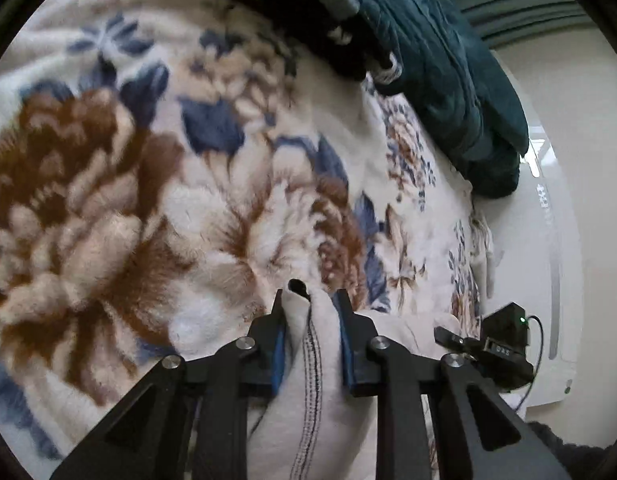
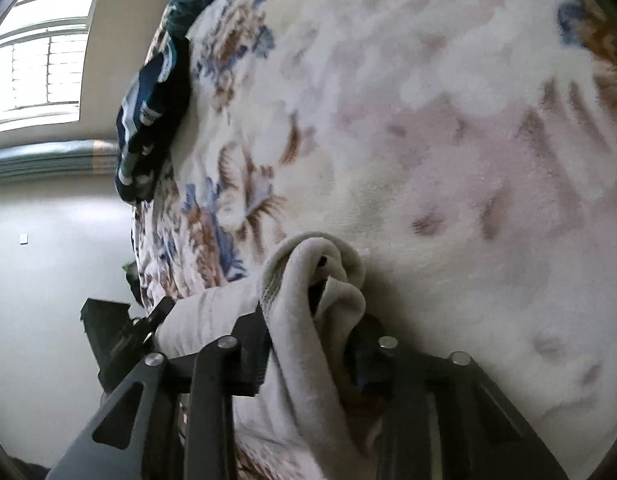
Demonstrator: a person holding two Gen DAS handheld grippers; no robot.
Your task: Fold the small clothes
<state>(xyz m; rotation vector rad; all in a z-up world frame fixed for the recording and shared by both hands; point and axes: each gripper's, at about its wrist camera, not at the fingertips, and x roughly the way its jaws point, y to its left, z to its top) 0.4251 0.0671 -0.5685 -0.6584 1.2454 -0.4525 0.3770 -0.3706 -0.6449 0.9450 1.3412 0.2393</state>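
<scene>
Grippers: left gripper (image 1: 311, 300), right gripper (image 2: 314, 312) | both clamp white garment (image 1: 308, 380) | over floral blanket (image 1: 148, 160)

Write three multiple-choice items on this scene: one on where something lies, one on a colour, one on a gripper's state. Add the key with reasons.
1. Where does the dark teal garment lie?
A. At the far edge of the floral blanket
B. Between the fingers of the left gripper
C. On the floor

2. What colour is the cloth held in the left gripper?
A. Red
B. Off-white with a dark stitch line
C. Bright yellow

3. What is the state of the right gripper?
A. Wide open and holding nothing
B. Out of view
C. Shut on the cloth

Key:
1 A, the teal heap sits at the blanket's far rim, apart from both grippers.
2 B, pale fabric with dark stitching runs between the blue pads.
3 C, bunched pale fabric is pinched between its fingers in the right wrist view.
</scene>
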